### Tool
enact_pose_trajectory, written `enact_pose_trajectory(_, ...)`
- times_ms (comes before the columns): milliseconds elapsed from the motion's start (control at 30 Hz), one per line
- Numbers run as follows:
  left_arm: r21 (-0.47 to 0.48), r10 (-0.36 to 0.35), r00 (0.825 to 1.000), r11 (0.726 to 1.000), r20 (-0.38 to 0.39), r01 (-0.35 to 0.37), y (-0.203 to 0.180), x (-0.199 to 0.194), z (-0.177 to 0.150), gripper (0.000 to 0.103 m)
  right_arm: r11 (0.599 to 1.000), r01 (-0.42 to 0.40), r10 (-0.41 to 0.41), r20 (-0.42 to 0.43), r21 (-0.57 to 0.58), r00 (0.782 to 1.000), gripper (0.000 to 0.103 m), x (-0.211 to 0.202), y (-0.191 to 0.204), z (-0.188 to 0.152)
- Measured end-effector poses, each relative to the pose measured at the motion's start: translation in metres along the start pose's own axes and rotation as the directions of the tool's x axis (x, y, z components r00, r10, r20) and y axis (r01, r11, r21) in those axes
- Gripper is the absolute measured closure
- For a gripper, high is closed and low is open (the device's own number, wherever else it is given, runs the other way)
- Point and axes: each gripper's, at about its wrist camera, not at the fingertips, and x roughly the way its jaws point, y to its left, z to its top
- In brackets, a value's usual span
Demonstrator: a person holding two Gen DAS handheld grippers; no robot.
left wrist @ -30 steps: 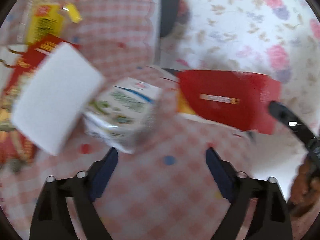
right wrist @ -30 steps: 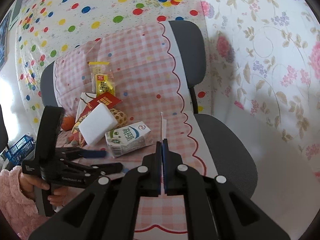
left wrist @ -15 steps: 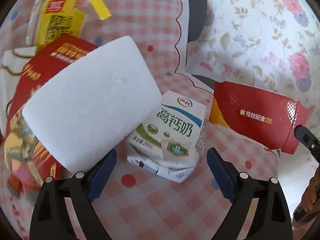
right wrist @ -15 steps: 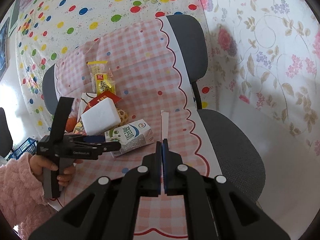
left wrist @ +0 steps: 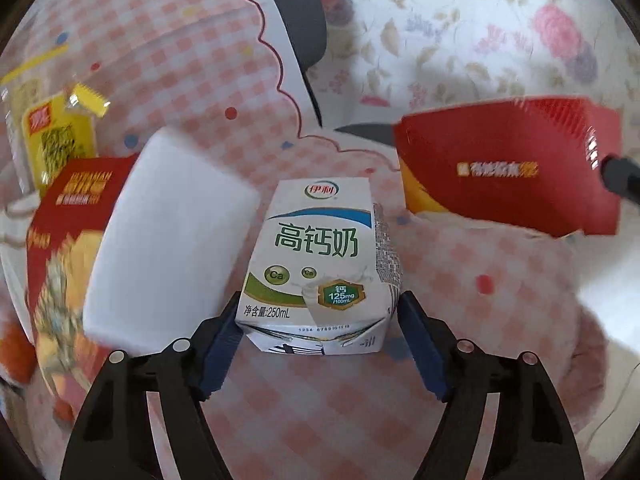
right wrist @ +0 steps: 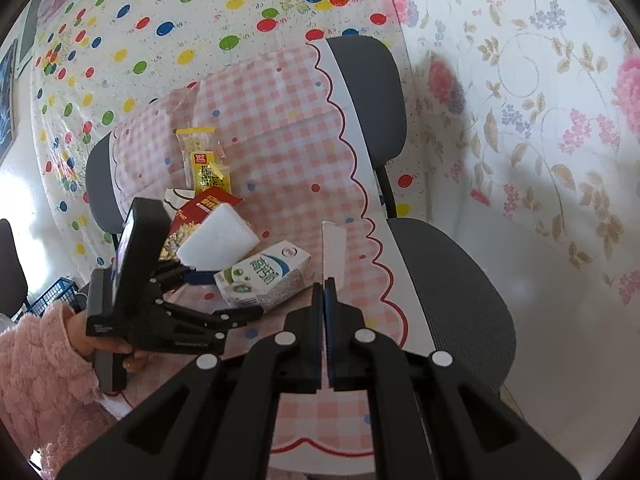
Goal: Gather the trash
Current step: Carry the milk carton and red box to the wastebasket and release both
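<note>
A white and green milk carton (left wrist: 320, 264) lies on the pink checked cloth (left wrist: 328, 408) of a chair seat. My left gripper (left wrist: 320, 344) is open, its jaws on either side of the carton's near end. The carton also shows in the right wrist view (right wrist: 264, 276), with the left gripper (right wrist: 224, 300) at it. My right gripper (right wrist: 324, 292) is shut on a thin red card, seen edge-on in the right wrist view (right wrist: 333, 248) and face-on in the left wrist view (left wrist: 512, 176).
A white foam block (left wrist: 168, 240) leans beside the carton on the left, over a red snack box (left wrist: 68, 232). A yellow wrapper (left wrist: 52, 136) lies behind them. The grey chair back (right wrist: 368, 92) stands behind the seat, against flowered wall cloth (right wrist: 540, 100).
My left gripper has moved forward and turned, so the milk carton now sits squarely between its open jaws. The right gripper has stayed shut on the red card.
</note>
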Motion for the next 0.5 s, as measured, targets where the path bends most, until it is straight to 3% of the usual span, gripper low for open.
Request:
enact_pose_trajectory(233, -0.161, -0.063, 0.984, 0.983, 0.165, 0.089, -0.027, -0.071, -0.033, 0.031, 0.999, 0.051, -0.051, 0.022, -0.004, 0.998, 0.102, -0.030, 0.013, -0.012)
enact_pose_trajectory(367, -0.192, -0.068, 0.975, 0.975, 0.210, 0.109, -0.046, -0.101, -0.048, 0.031, 0.998, 0.069, -0.069, 0.026, -0.001, 0.997, 0.102, -0.046, 0.019, -0.018)
enact_pose_trajectory(500, -0.171, -0.041, 0.971, 0.982, 0.236, 0.084, -0.071, -0.120, -0.061, 0.031, 0.994, 0.108, -0.107, 0.027, -0.018, 0.994, 0.102, -0.070, 0.026, -0.025)
